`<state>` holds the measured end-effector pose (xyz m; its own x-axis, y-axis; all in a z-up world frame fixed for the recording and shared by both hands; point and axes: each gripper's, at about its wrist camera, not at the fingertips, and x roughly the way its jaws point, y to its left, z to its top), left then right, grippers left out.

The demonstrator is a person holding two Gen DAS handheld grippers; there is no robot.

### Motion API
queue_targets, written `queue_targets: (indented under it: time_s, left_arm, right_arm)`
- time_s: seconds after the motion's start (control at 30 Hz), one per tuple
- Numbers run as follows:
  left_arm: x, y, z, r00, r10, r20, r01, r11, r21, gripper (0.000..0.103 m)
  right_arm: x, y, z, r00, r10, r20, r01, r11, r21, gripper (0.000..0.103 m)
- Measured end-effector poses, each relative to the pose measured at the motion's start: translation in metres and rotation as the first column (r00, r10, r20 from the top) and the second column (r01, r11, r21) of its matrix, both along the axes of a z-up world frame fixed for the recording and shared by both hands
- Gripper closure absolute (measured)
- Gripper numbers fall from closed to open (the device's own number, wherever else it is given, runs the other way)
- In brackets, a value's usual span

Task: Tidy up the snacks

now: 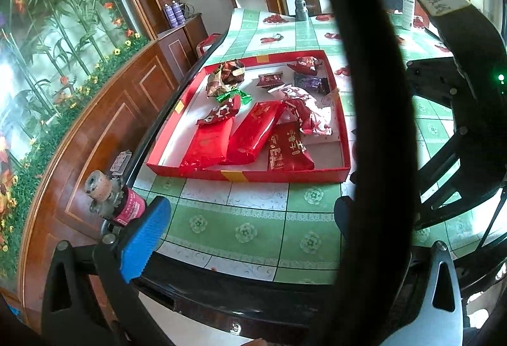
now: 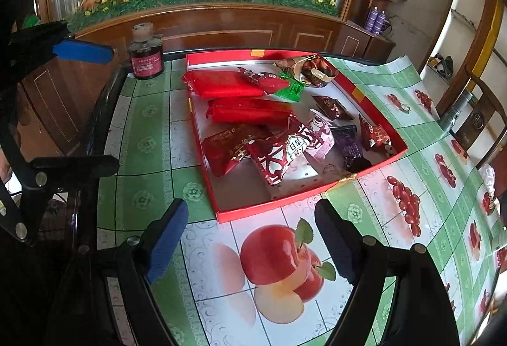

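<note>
A shallow red box (image 1: 285, 176) (image 2: 263, 211) sits on the table and holds several wrapped snacks: two long red packs (image 1: 256, 130) (image 2: 250, 109), dark red packets (image 2: 275, 152), a green candy (image 1: 233, 97) (image 2: 293, 89), a purple packet (image 1: 309, 81) (image 2: 348, 140) and a brown crumpled wrapper (image 1: 229, 73) (image 2: 312, 65). My left gripper (image 1: 247, 235) is open and empty, near the table's front edge; it shows at the left in the right wrist view (image 2: 85, 105). My right gripper (image 2: 253, 241) is open and empty, just short of the box's near corner.
A small dark bottle with a red label (image 1: 126, 206) (image 2: 145, 57) stands at the table corner by the wooden cabinet (image 2: 221, 25). A grey flashlight (image 1: 299, 2) and a white bottle (image 1: 407, 8) stand at the far end. A black cable (image 1: 364, 92) crosses the left view.
</note>
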<state>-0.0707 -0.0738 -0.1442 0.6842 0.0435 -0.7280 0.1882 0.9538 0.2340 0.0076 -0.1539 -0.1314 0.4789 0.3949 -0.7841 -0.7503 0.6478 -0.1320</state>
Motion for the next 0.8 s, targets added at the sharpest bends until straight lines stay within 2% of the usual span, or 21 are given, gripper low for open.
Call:
queue_targets:
  time_s: [0.37, 0.8]
  left_arm:
    - [-0.005, 0.007, 0.007, 1.0, 0.001, 0.01, 0.0, 0.998, -0.056, 0.0]
    - [-0.007, 0.014, 0.015, 0.999, 0.022, 0.044, -0.02, 0.998, -0.058, 0.0]
  right_arm:
    - [0.004, 0.0, 0.006, 1.0, 0.004, -0.001, -0.004, 1.0, 0.008, 0.021]
    - [0.005, 0.004, 0.009, 1.0, 0.023, -0.004, -0.023, 1.0, 0.003, 0.021]
